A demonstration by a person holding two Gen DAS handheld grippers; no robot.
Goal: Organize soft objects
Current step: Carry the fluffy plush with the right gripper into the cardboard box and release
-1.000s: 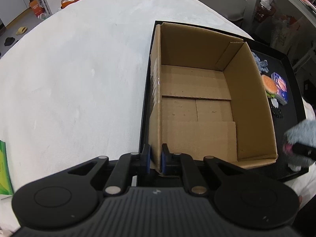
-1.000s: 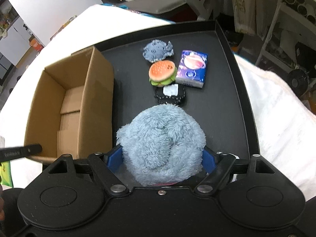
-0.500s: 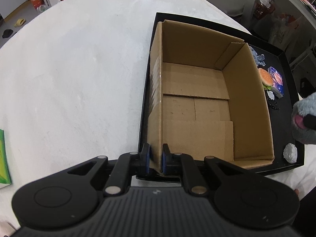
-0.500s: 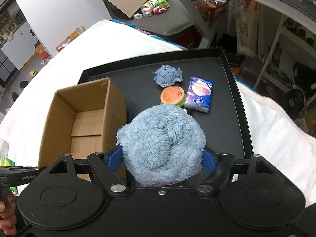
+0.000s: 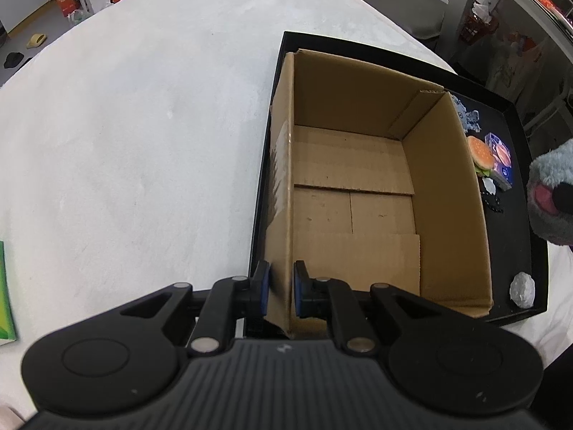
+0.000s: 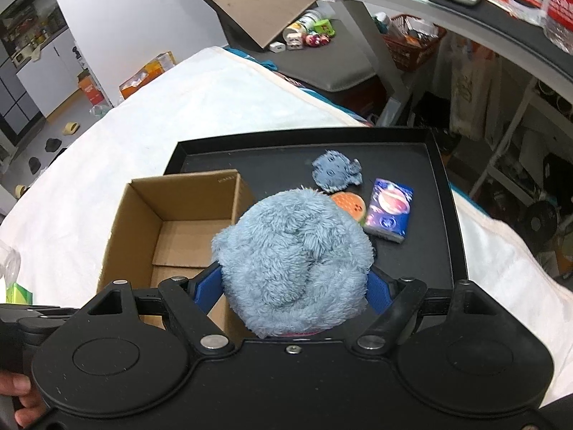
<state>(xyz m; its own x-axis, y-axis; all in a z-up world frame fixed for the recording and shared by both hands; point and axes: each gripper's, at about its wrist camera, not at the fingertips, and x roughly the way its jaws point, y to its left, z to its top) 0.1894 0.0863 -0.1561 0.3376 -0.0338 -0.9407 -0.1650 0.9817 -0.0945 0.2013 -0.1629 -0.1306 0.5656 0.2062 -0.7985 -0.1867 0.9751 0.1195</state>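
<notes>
Cardboard box (image 5: pixel 358 193) stands empty, its near wall edge clamped by left gripper (image 5: pixel 281 292).
Right gripper (image 6: pixel 293 286) fingers squeeze blue plush toy (image 6: pixel 293 261), tray (image 6: pixel 412 261) ahead.

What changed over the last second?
The right tongs lifted the blue plush off the black tray and carried it toward the cardboard box. The left tongs stayed clamped on the box wall; the box remains empty.

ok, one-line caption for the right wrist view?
Right gripper holds blue plush above tray, beside empty box.
</notes>
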